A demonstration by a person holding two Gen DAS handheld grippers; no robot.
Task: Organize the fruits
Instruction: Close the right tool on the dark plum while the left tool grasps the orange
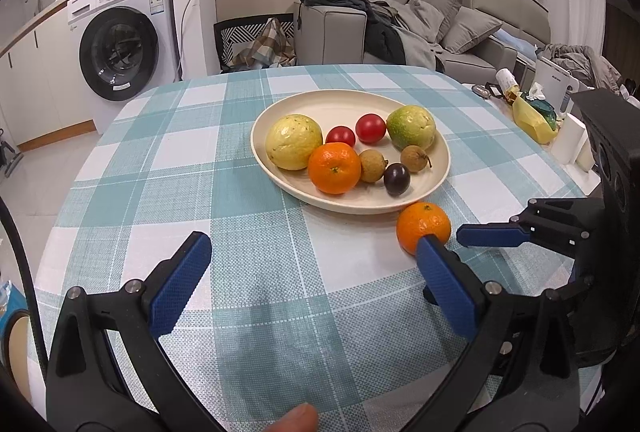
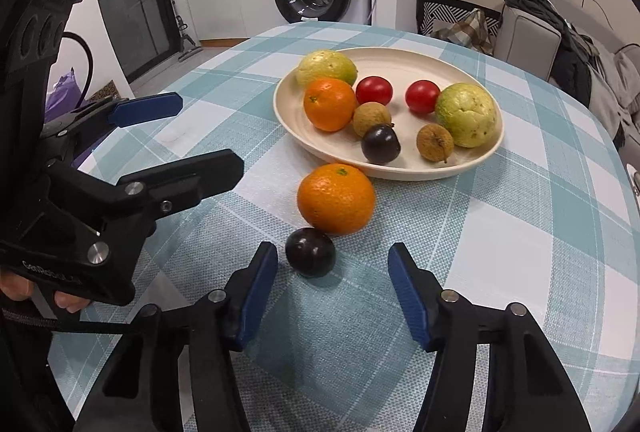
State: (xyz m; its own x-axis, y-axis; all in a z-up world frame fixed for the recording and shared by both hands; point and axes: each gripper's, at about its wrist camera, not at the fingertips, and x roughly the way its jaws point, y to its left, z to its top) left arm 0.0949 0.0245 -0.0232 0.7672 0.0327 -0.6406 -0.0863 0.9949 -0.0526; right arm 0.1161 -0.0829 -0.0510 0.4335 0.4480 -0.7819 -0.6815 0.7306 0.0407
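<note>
A cream plate (image 2: pixel 400 53) on the checked tablecloth holds two yellow-green guavas, two red tomatoes, an orange, two brown longans and a dark plum. A loose orange (image 2: pixel 336 198) lies on the cloth just in front of the plate. A second dark plum (image 2: pixel 310 252) lies nearer still. My right gripper (image 2: pixel 334 270) is open and low over the cloth. The plum sits just ahead of its tips, close to the left finger and untouched. My left gripper (image 1: pixel 314 258) is open with nothing in it. The loose orange (image 1: pixel 423 226) shows beyond its right fingertip.
The round table (image 1: pixel 160 160) drops off at its left and far edges. Tissues, a yellow bag and bottles (image 1: pixel 532 112) crowd its right side. A chair, a sofa and a washing machine (image 1: pixel 120 48) stand beyond. My left gripper (image 2: pixel 208 136) hovers left of the plums.
</note>
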